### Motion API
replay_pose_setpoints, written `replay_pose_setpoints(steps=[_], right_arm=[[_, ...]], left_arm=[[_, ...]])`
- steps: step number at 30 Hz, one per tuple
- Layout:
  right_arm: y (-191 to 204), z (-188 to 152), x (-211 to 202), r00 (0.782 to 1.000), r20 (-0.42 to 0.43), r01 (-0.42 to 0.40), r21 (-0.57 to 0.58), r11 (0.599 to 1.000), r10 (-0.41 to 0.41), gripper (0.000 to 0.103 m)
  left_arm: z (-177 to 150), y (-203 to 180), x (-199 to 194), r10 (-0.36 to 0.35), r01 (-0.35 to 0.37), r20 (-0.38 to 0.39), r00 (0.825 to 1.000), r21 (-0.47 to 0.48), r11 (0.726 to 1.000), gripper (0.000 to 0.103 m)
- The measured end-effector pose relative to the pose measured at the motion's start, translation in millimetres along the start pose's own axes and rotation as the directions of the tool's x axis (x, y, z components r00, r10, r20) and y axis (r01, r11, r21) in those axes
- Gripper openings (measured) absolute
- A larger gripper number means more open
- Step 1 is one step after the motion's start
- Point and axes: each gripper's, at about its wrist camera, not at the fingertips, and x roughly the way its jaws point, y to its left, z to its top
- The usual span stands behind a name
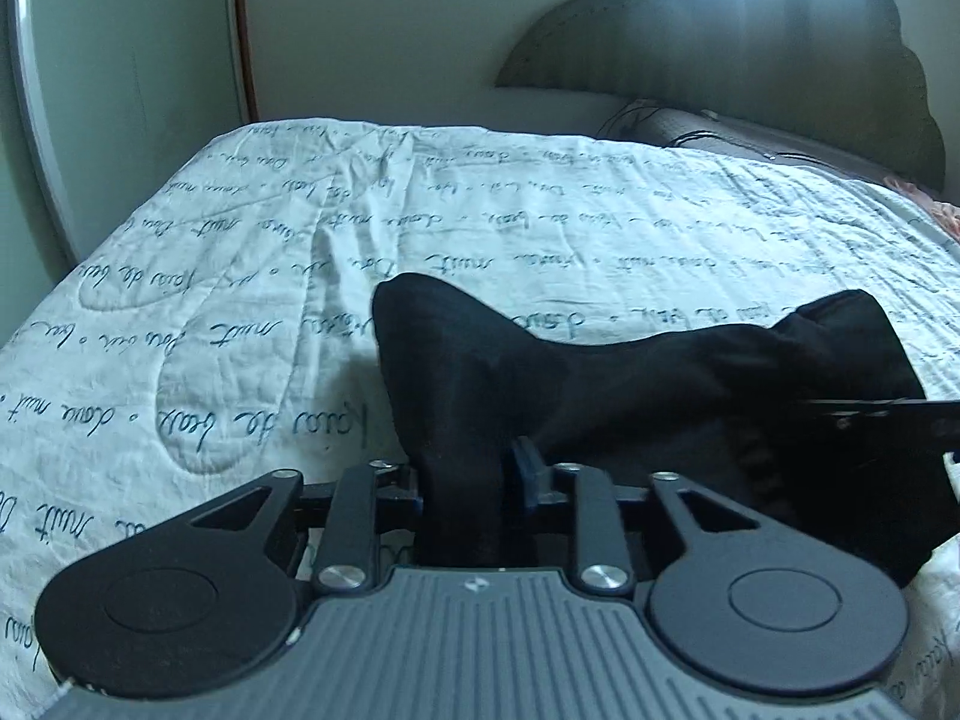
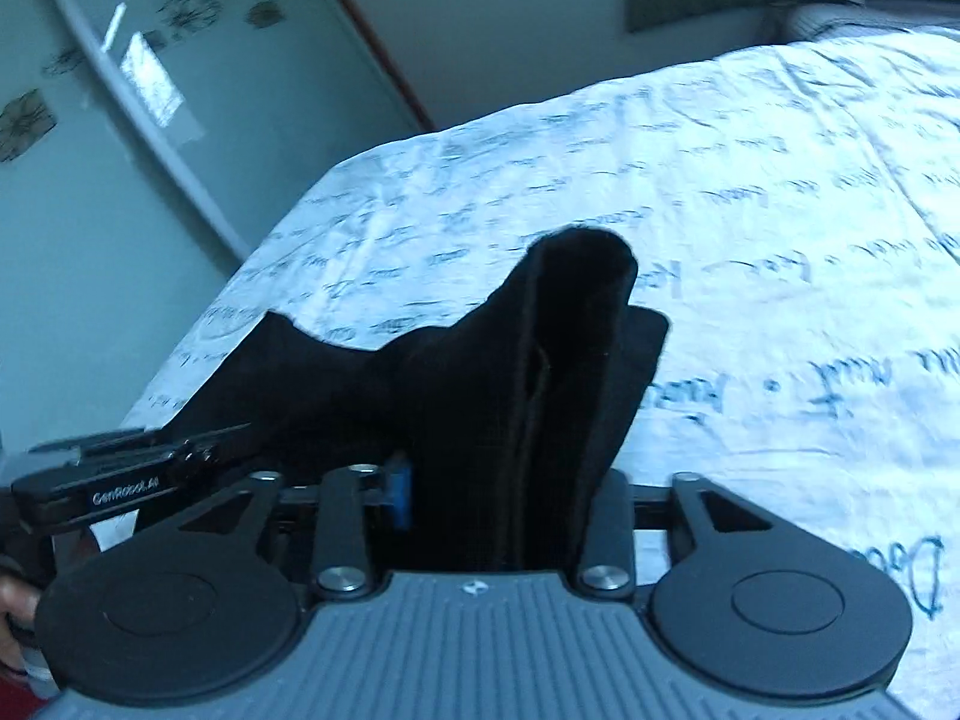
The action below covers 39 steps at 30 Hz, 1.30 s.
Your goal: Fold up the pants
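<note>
Your left gripper (image 1: 465, 480) has a fold of the black pants (image 1: 630, 396) between its jaws, though you cannot tell whether the pads press on it. Your right gripper (image 2: 498, 498) likewise straddles a bunched end of the pants, raised above the script-printed bedspread (image 1: 240, 276).

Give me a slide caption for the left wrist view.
Black pants bunched between the left gripper fingers above a script-printed white bedspread.
</note>
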Motion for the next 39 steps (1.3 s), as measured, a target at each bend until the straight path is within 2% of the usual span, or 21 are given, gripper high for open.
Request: replay_pose_setpoints(steps=[4,6,8,10,12,14,15,16,18,20,23,26,31,34,39], right_arm=[[-6,-5,-17,0.999,0.016,0.041,0.026,0.999,-0.041,0.055],[0,-10,-31,0.988,0.052,0.146,-0.002,0.989,-0.146,0.071],[13,-20,-49,0.956,0.127,0.273,-0.044,0.961,-0.266,0.072],[29,-33,-68,0.938,0.211,0.303,-0.107,0.947,-0.276,0.072],[45,-49,-81,0.941,0.252,0.274,-0.176,0.946,-0.226,0.074],[54,-61,-85,0.951,0.247,0.236,-0.205,0.95,-0.183,0.082],[59,-62,-79,0.958,0.226,0.222,-0.205,0.953,-0.175,0.087],[61,-62,-71,0.964,0.194,0.224,-0.211,0.951,-0.184,0.088],[62,-65,-51,0.952,0.148,0.296,-0.237,0.925,-0.266,0.088],[63,-68,-45,0.929,0.133,0.369,-0.236,0.899,-0.346,0.088],[70,-76,-64,0.933,0.168,0.347,-0.198,0.917,-0.317,0.088],[77,-87,-88,0.935,0.185,0.337,-0.202,0.92,-0.302,0.09],[100,-103,-127,0.958,0.175,0.264,-0.234,0.936,-0.226,0.092],[116,-115,-156,0.969,0.173,0.217,-0.252,0.943,-0.176,0.098],[149,-135,-192,0.986,0.111,0.153,-0.353,0.923,-0.121,0.099]], left_arm=[[-6,8,-8,0.036,-0.036,0.002,0.999,0.004,0.999,0.047],[-12,13,-16,0.06,-0.06,0.006,0.998,-0.009,0.998,0.059],[-21,20,-27,0.075,-0.075,-0.002,0.997,-0.037,0.996,0.066],[-31,26,-37,0.053,-0.055,-0.022,0.998,-0.086,0.995,0.068],[-40,31,-44,0.02,-0.024,-0.032,0.999,-0.131,0.991,0.068],[-45,29,-46,0.038,-0.042,-0.03,0.999,-0.139,0.989,0.07],[-47,26,-45,0.059,-0.061,-0.027,0.998,-0.126,0.99,0.072],[-47,23,-44,0.081,-0.084,-0.026,0.996,-0.107,0.991,0.073],[-48,19,-48,0.112,-0.113,-0.018,0.994,-0.083,0.99,0.074],[-48,16,-57,0.126,-0.126,0.007,0.992,-0.067,0.99,0.073],[-53,13,-68,0.149,-0.148,0.021,0.989,-0.048,0.988,0.075],[-60,12,-79,0.139,-0.138,0.014,0.99,-0.067,0.988,0.076],[-76,13,-98,0.105,-0.106,-0.012,0.994,-0.102,0.989,0.082],[-89,14,-109,0.096,-0.098,-0.025,0.995,-0.119,0.988,0.085],[-107,14,-119,0.087,-0.094,-0.057,0.995,-0.125,0.988,0.086]])
